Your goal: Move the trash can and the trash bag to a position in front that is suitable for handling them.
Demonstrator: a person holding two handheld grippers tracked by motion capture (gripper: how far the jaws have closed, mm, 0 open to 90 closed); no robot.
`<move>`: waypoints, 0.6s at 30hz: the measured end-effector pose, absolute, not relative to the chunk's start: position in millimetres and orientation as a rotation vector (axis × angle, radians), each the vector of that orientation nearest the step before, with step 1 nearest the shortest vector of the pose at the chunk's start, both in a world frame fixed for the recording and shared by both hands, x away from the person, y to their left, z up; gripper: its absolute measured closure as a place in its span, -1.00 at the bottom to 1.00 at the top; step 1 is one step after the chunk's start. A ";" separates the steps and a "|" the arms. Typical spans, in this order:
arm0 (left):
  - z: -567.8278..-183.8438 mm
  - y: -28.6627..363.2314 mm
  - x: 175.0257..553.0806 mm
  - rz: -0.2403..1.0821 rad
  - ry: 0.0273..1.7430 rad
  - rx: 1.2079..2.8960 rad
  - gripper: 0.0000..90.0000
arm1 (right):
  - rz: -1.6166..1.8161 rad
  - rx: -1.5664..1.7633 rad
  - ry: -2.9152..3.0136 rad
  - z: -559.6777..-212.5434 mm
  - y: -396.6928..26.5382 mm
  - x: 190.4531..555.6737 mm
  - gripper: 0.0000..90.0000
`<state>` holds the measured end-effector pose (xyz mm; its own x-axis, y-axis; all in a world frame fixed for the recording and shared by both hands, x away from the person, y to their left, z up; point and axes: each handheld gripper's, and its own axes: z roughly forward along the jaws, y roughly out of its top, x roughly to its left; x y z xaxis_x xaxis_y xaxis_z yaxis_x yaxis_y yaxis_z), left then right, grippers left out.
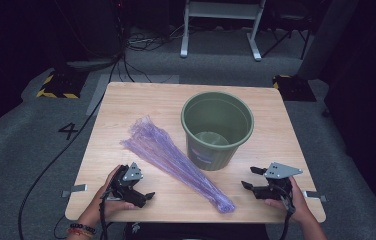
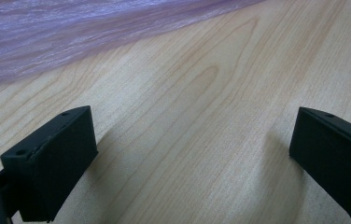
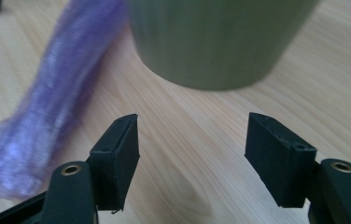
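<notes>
A green plastic bin (image 1: 217,127) stands upright on the wooden table (image 1: 131,100), right of centre. A crumpled purple plastic bag (image 1: 173,162) lies stretched out diagonally from the table's middle left to its front edge. My left gripper (image 1: 145,194) rests near the front left, open, its jaws wide apart over bare wood (image 2: 192,122), with the bag (image 2: 71,37) just beyond them. My right gripper (image 1: 251,178) is at the front right, open with nothing between its jaws (image 3: 192,123). It points toward the bin's base (image 3: 211,42), and the bag's narrow end (image 3: 38,126) lies to its left.
Small metal brackets (image 1: 75,190) stick out from the table's left and right front edges. A black cable (image 1: 51,160) runs over the grey carpet at the left. Yellow-black striped blocks (image 1: 58,86) and a white metal frame (image 1: 221,27) stand behind the table.
</notes>
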<state>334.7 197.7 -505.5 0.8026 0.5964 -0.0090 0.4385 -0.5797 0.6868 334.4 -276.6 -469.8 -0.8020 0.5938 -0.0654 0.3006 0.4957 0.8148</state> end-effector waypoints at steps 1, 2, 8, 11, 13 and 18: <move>-505.5 197.7 334.6 0.290 0.760 2.281 -0.99 | 1.233 0.735 2.413 -468.8 -273.5 332.2 -0.18; -505.4 197.7 334.6 0.290 0.760 2.281 -0.99 | 1.248 0.720 2.421 -467.8 -271.0 330.1 -0.18; -505.5 197.7 334.6 0.290 0.760 2.281 -0.99 | 1.261 0.657 2.475 -469.9 -256.3 321.8 -0.12; -505.4 197.7 334.3 0.291 0.760 2.281 -0.98 | 1.274 0.659 2.519 -475.3 -250.5 322.6 -0.04; -505.4 197.8 334.3 0.291 0.759 2.281 -0.98 | 1.249 0.634 2.551 -479.2 -245.7 322.5 0.00; -505.4 197.8 334.3 0.291 0.758 2.281 -0.98 | 1.232 0.607 2.611 -487.0 -236.2 323.4 0.01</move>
<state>334.3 197.8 -505.4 0.8032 0.5957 -0.0085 0.4373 -0.5798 0.6875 323.4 -236.2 -487.0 -0.8978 0.4404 0.0020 0.2815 0.5704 0.7717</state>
